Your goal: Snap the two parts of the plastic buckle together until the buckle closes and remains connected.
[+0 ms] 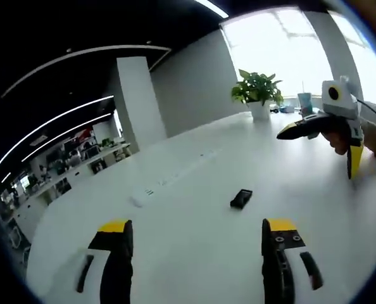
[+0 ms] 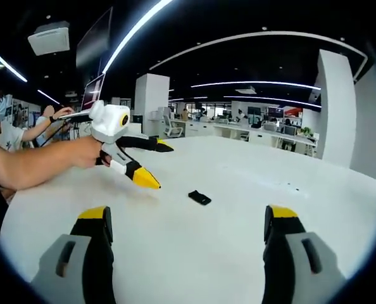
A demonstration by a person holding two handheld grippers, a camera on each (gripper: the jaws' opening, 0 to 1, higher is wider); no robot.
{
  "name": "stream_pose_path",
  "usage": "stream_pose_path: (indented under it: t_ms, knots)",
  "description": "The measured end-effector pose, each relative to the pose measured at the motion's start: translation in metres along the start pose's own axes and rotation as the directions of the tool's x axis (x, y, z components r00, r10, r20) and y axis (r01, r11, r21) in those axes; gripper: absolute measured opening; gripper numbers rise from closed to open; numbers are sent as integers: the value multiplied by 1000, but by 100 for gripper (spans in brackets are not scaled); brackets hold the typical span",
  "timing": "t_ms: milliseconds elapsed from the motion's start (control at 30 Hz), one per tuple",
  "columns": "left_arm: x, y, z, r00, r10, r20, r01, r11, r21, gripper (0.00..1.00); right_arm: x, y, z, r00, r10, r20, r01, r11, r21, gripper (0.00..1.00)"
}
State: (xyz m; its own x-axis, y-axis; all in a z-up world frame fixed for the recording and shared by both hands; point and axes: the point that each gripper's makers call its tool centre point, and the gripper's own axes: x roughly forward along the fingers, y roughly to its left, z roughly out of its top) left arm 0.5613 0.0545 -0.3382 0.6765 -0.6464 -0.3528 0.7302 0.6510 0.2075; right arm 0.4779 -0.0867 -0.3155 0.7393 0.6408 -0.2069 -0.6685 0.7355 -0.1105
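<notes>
I have both tools lifted off the white table [image 1: 194, 253] and nothing gripped. My left gripper [image 1: 200, 237] has its jaws spread wide and bare; my right gripper [image 2: 188, 225] is spread the same way, also bare. The black buckle [image 1: 240, 198] lies flat on the table ahead of both, well apart from either set of tips. I can make out just one small dark piece and cannot tell whether it is one half or both halves lying together.

To do this approach well, I judge I should bring one gripper down over the buckle squarely and pinch it by its long sides, leaving the mating end free for the other.

Beyond the buckle stands a potted plant [image 1: 257, 92] near the table's far edge, well clear. Nothing lies between my jaws and the buckle.
</notes>
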Motion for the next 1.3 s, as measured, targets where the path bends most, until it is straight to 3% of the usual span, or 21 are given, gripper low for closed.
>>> stream_pose_path:
  t_ms: [67, 133, 267, 433, 967, 1300]
  knots:
    - [-6, -2, 1, 1000, -3, 0, 3, 1000, -3, 83, -1, -1, 4, 1000, -8, 11, 8, 1000, 0, 100]
    - [-10, -6, 8, 999, -11, 49, 13, 999, -45, 83, -3, 0, 9, 999, -5, 35, 6, 1000, -14, 100]
    - [-21, -4, 4, 999, 43, 13, -43, 999, -5, 90, -3, 4, 10, 999, -1, 35, 2, 1000, -7, 100]
    - [-29, -8, 2, 999, 53, 12, -52, 998, -43, 99, -1, 0, -2, 1000, -11, -17, 11, 1000, 21, 100]
    - [-52, -10, -12, 997, 78, -2, -78, 996, -54, 99, -5, -13, -2, 997, -70, -24, 70, 997, 11, 100]
    - [-51, -11, -11, 997, 72, 6, -71, 995, -72, 99, -7, -17, -2, 995, -97, -25, 98, 995, 28, 100]
